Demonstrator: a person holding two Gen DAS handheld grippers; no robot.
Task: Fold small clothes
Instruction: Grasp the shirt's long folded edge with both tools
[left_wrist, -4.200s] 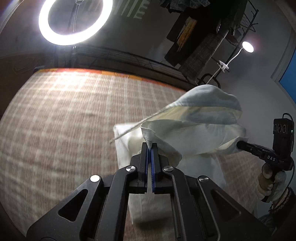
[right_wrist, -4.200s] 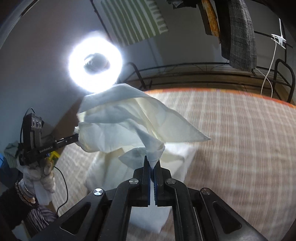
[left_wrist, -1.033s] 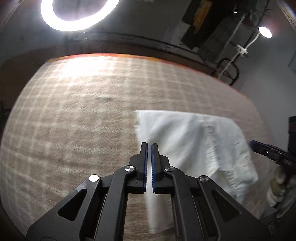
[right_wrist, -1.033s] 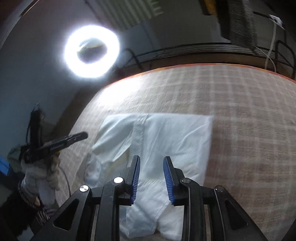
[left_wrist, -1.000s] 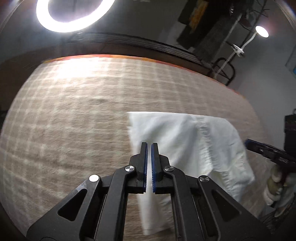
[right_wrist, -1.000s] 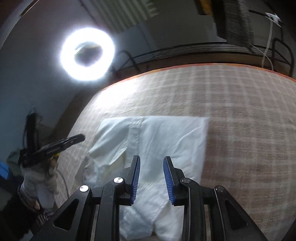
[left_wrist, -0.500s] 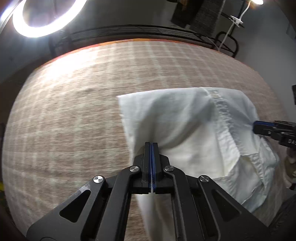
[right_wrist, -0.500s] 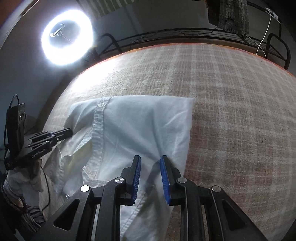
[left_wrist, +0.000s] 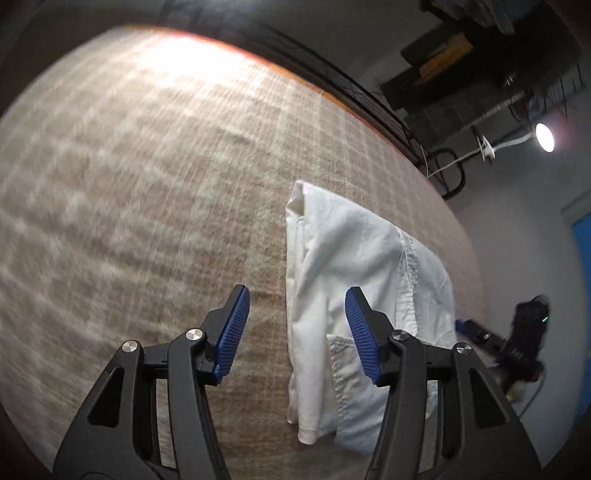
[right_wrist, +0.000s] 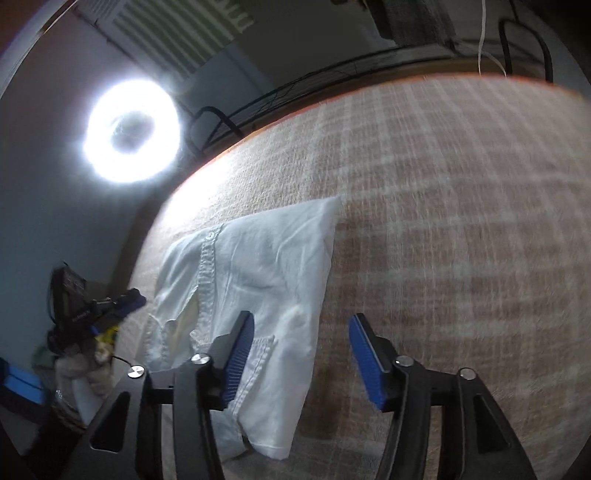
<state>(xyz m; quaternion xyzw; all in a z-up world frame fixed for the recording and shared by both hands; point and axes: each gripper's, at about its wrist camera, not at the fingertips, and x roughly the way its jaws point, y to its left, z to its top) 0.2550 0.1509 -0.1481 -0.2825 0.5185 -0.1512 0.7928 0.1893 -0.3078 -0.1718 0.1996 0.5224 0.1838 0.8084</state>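
Garment, left wrist view: we see the white shirt (left_wrist: 354, 280) lying folded into a long strip on the checked tan bedcover (left_wrist: 147, 177), its button placket running down the right part of the strip and a pocket edge showing near our fingers.
Left gripper, left wrist view: our left gripper (left_wrist: 297, 332) hangs above the near part of the shirt with its jaws opening; the blue pads stand apart and press on nothing. The shirt's left edge lies below the gap between them, with the left finger over bare bedcover and the right finger over cloth.
Right gripper, left wrist view: we make out the right gripper (left_wrist: 476, 332) just off the shirt's right edge, blurred; from here we cannot tell how its jaws stand.
Surroundings, left wrist view: a small lamp (left_wrist: 545, 137) glows at the far right above a dark rack.
Garment, right wrist view: the shirt (right_wrist: 266, 273) lies flat, its far right corner pointed and its placket with one button toward the left.
Right gripper, right wrist view: our jaws are opening and grip nothing; the left finger sits over the shirt's near end, the right finger over bare bedcover (right_wrist: 461, 221), with the shirt's right edge below the gap.
Left gripper, right wrist view: the left gripper (right_wrist: 122, 301) shows blurred beside the shirt's left edge, held in a gloved hand (right_wrist: 83, 363).
Surroundings, right wrist view: a ring light (right_wrist: 131, 131) shines at upper left.
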